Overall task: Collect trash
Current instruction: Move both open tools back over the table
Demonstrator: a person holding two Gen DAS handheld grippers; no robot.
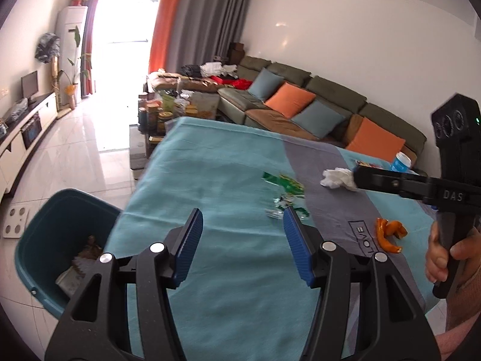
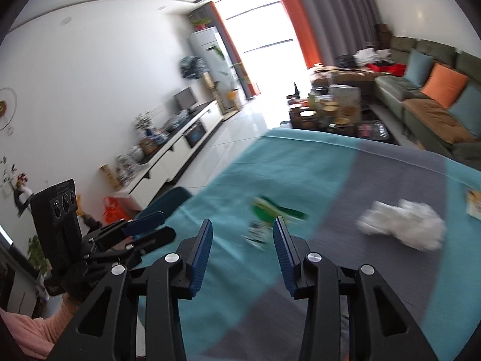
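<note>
A green snack wrapper (image 1: 285,194) lies on the teal and grey tablecloth (image 1: 216,174), just beyond my open, empty left gripper (image 1: 243,219). A crumpled white tissue (image 1: 338,178) lies on the grey stripe, and orange peel (image 1: 389,234) lies nearer the right edge. My right gripper (image 2: 243,228) is open and empty above the cloth, with the wrapper (image 2: 269,213) just ahead of it and the tissue (image 2: 402,224) to its right. In the left wrist view the right gripper's fingers (image 1: 365,177) reach beside the tissue. A teal trash bin (image 1: 60,246) with some trash stands by the table's left side.
A blue-white cup (image 1: 401,161) and a printed packet (image 2: 475,206) sit at the table's far right. A sofa with cushions (image 1: 300,99) runs along the right wall. A cluttered coffee table (image 1: 168,108) stands beyond the table. A TV cabinet (image 2: 180,141) lines the left wall.
</note>
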